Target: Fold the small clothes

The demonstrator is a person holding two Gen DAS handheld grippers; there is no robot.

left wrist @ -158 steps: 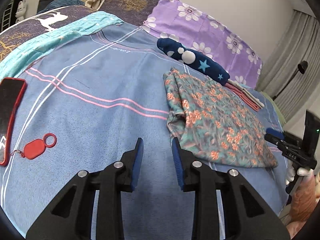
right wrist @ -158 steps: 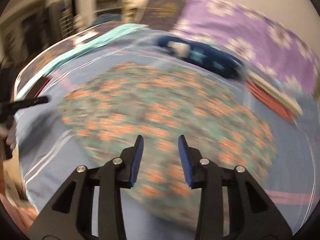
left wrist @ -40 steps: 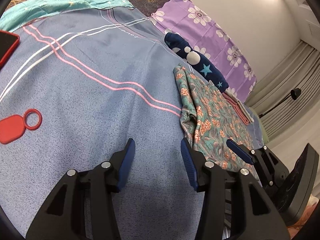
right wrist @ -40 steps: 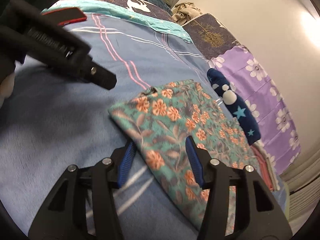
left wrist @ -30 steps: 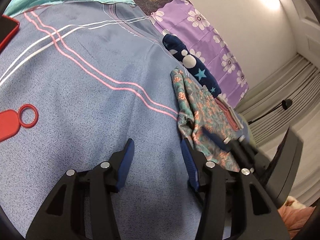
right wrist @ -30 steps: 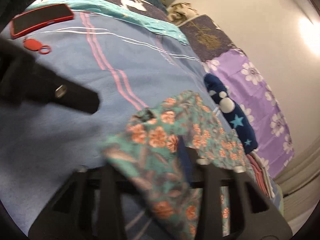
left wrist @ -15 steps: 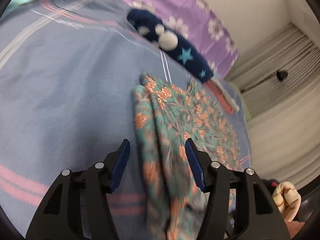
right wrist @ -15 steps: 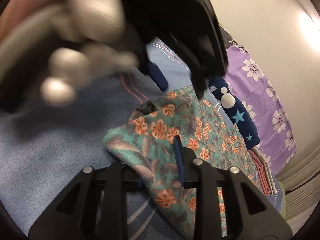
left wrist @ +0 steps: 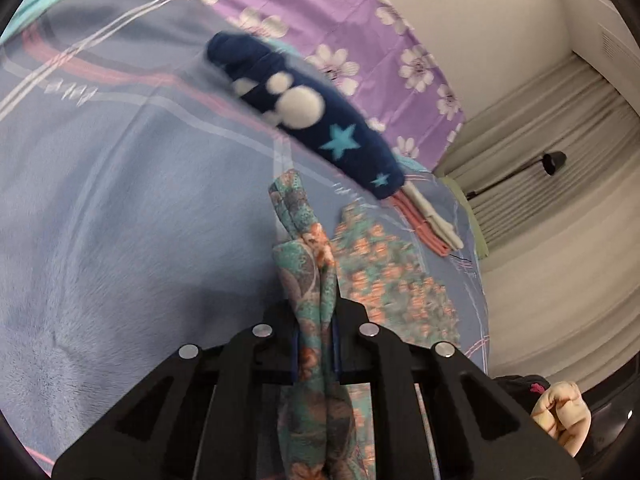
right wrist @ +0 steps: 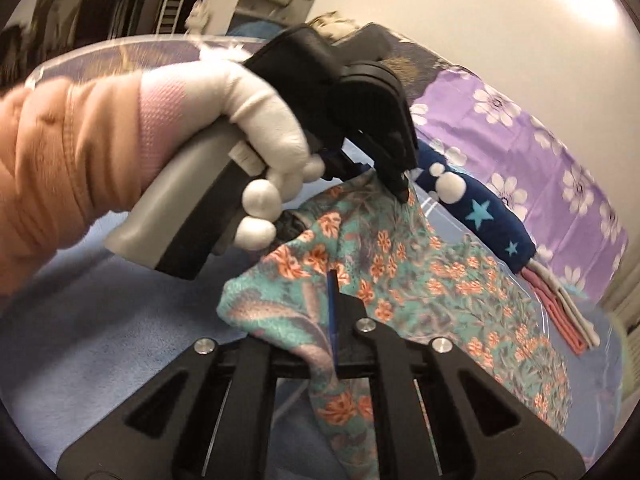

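Both tongs [left wrist: 315,344] [right wrist: 330,320] clench the floral cloth [right wrist: 440,280], which hides their blue pads

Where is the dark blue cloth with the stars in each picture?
Left wrist view: the dark blue star cloth lies slanted above the middle, past the flowery cloth that the left gripper pinches.
Right wrist view: the same cloth lies right of the middle, partly behind the left gripper.
Shared landmark: the purple flowered sheet just behind it.
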